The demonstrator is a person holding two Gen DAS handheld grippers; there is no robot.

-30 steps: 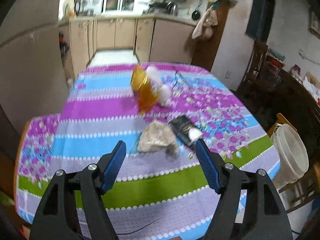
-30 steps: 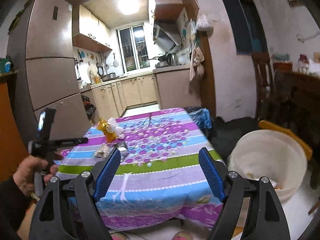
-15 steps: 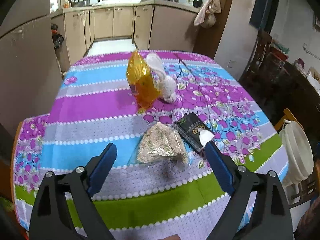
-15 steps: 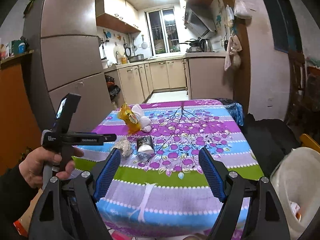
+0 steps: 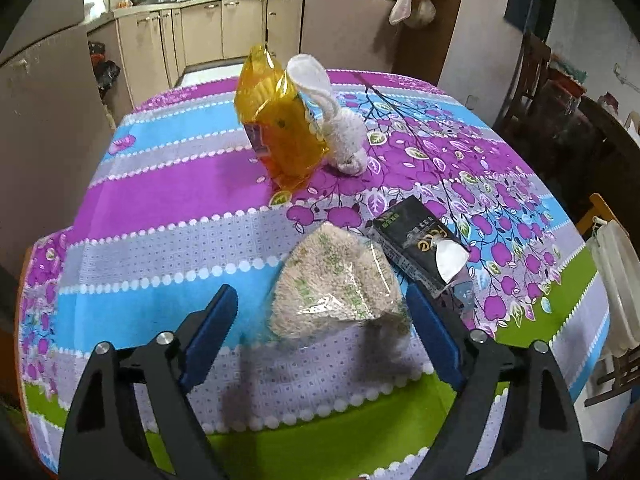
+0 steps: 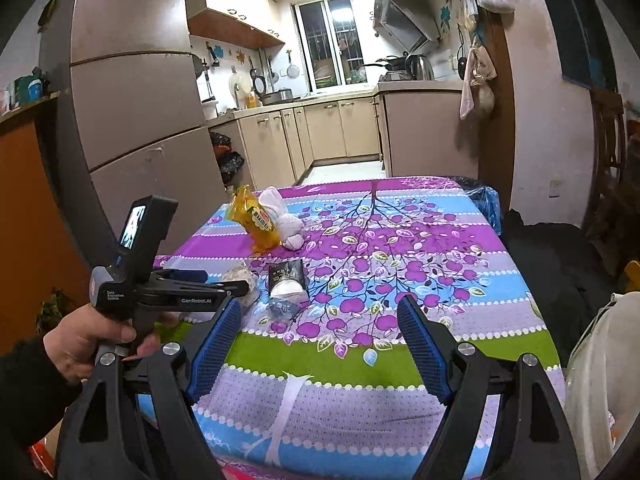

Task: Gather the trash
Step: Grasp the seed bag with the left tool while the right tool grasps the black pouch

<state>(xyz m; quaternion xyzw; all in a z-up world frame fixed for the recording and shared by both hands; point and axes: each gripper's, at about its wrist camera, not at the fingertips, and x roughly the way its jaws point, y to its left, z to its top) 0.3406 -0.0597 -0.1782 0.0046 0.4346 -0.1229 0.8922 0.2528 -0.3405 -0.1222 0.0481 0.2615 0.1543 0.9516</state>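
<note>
Four bits of litter sit on the table under a purple, blue and green patterned tablecloth (image 5: 152,216). Left gripper (image 5: 320,328) points down at the nearest one, a clear crinkly plastic bag w/ beige grainy contents (image 5: 336,284); jaws have just been closing a little after opening but stand wide, the bag lying between the blue pads w/ its right edge close to the right pad (contact can't be told), left pad clear of it, nothing gripped. Just right of that gripper's right finger lies a black flat carton w/ a white torn flap (image 5: 420,244), touching or overlapping the bag's far-right edge. Further ahead, well apart from the tips, a yellow-orange transparent snack bag (image 5: 276,132) stands tilted, and a white fuzzy cloth-like item (image 5: 340,136) leans right beside it. Off to the right past the table edge, a cream plastic bin (image 5: 616,280) shows. Right gripper (image 6: 320,344) hangs over the near edge of the cloth, jaws wide, empty. From its view the person's left hand (image 6: 88,340) (dark sleeve) grips the left tool's handle, to the left of the right gripper.
</note>
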